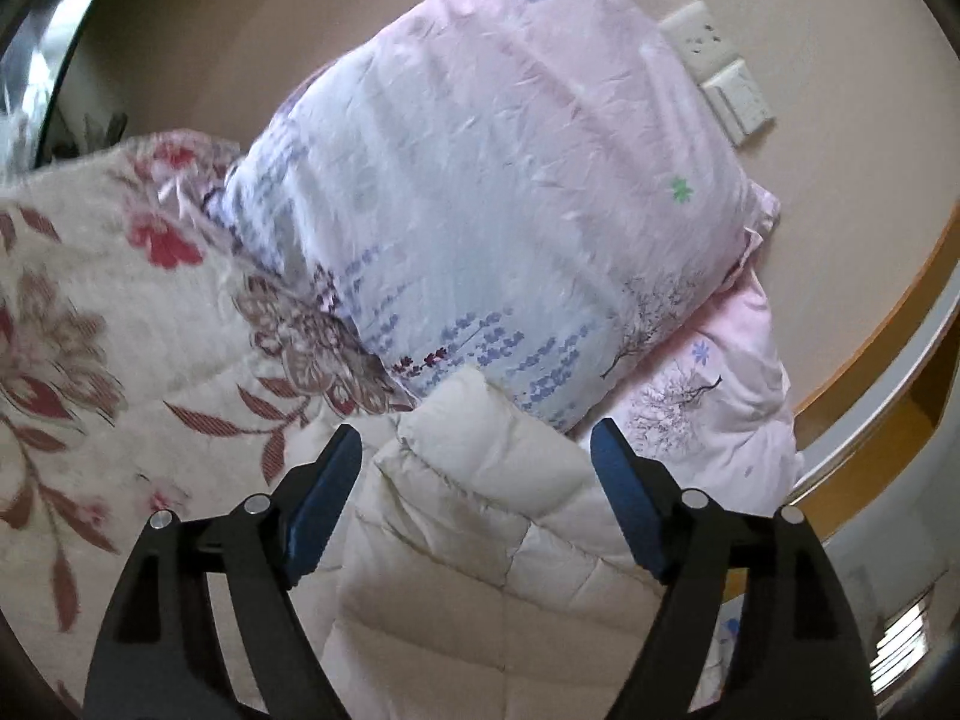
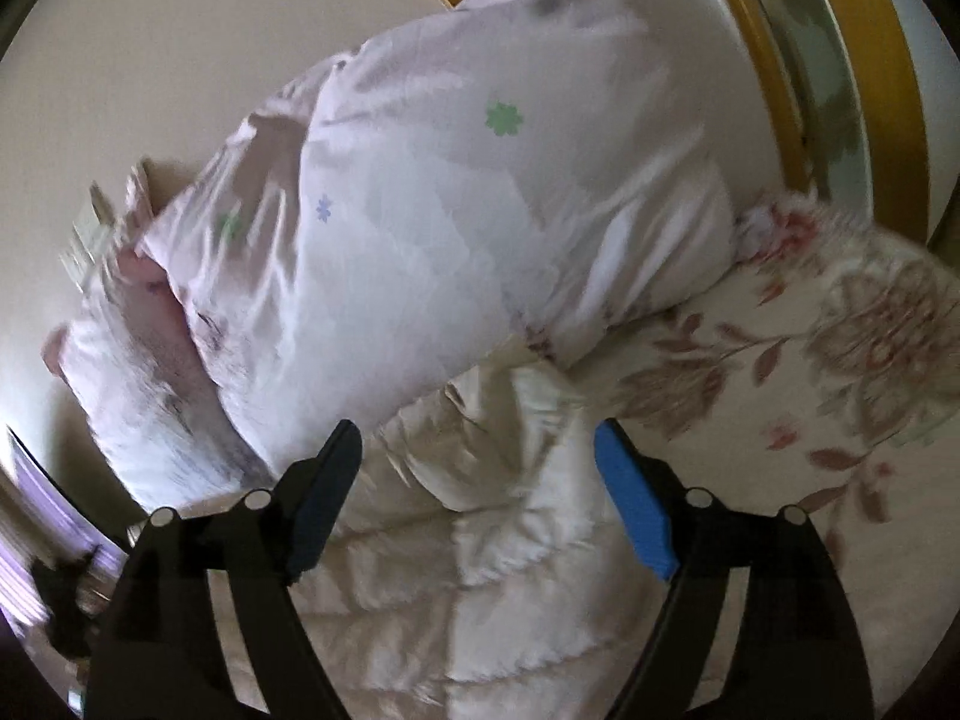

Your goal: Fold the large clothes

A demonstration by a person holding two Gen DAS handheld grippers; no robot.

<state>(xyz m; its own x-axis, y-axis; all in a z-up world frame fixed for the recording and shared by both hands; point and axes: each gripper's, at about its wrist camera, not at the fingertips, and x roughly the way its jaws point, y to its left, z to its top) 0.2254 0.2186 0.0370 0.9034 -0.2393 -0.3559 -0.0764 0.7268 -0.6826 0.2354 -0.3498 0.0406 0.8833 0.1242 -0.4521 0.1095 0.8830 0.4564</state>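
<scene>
Item: cream quilted down jacket [image 1: 480, 528], lying on a floral quilt [image 1: 90, 312] with red and brown blooms. In the left wrist view we see its upper end running up between the spread fingers of our left gripper [image 1: 477, 462], its tip touching the pillow [image 1: 480, 180]. Our left gripper's jaws stand wide apart, pinching nothing.

Item: the same jacket [image 2: 480, 540] in the right wrist view, blurred, lying between the spread fingers of our right gripper [image 2: 480, 468]; those jaws also stand wide apart, empty.

Item: pillow, pale pink and blue print with small flowers, propped against the beige wall [image 1: 240, 48], over a second pink pillow [image 1: 720, 396].

Item: wall socket [image 1: 699, 39] and switch plate [image 1: 741, 99], beside the pillow's upper corner.

Item: orange-brown wooden bed frame [image 1: 870, 360] along the edge.
</scene>
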